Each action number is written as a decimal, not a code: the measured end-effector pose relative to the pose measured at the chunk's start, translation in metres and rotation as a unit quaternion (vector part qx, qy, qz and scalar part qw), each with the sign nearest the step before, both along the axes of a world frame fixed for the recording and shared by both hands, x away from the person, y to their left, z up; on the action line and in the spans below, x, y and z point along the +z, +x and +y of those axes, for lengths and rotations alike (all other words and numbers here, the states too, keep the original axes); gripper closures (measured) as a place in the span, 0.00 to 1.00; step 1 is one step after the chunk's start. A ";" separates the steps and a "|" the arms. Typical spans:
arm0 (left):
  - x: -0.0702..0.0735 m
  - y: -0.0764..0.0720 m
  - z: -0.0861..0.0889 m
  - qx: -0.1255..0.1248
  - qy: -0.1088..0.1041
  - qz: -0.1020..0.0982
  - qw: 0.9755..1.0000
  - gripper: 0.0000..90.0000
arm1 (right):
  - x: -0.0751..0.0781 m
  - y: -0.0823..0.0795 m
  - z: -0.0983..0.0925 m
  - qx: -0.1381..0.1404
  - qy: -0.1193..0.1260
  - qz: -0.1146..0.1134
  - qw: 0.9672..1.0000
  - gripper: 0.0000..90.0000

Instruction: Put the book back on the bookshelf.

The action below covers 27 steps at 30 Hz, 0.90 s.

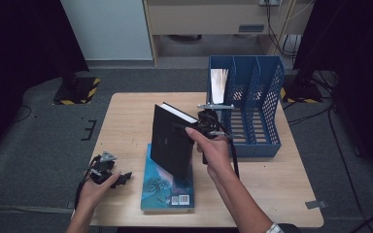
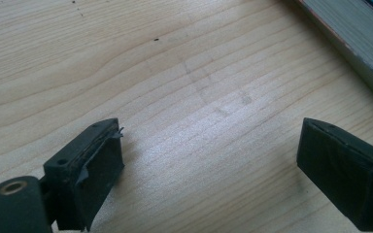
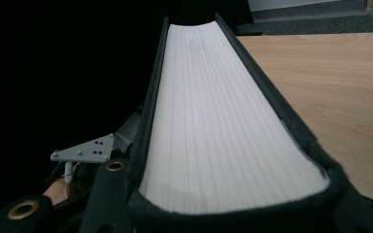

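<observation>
My right gripper [image 1: 204, 128] is shut on a thick black hardcover book [image 1: 171, 144] and holds it upright, tilted slightly, above the table. In the right gripper view its white page edge [image 3: 223, 121] runs away from the jaws, which clamp both covers. The book's lower end hangs over a teal book [image 1: 167, 191] lying flat near the table's front edge. My left gripper [image 1: 122, 177] rests at the front left of the table, open, with bare wood between its fingers [image 2: 97, 165]. The teal book's page edge [image 2: 354, 39] lies beyond the left gripper [image 2: 213, 145].
A blue mesh file rack [image 1: 260, 104] with several upright slots stands at the back right of the wooden table [image 1: 126, 121]. Its leftmost slot holds a glossy book [image 1: 218, 85]. The left gripper's grey plate [image 3: 85, 150] shows beside the black book.
</observation>
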<state>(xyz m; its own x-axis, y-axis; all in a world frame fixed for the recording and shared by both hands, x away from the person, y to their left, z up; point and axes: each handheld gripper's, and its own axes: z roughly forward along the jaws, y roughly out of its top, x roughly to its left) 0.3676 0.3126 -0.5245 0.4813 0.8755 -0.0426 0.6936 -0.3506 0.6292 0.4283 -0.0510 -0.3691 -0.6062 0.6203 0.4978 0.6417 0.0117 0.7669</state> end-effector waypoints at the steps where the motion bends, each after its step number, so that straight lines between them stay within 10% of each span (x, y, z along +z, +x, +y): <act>1: 0.000 0.000 0.000 -0.002 0.003 -0.001 1.000 0.09 | 0.000 -0.002 -0.003 0.000 0.001 -0.001 1.000 0.58; 27: -0.008 -0.005 -0.003 -0.003 0.007 -0.034 0.999 0.02 | 0.003 -0.051 -0.082 -0.033 0.006 -0.016 0.999 0.58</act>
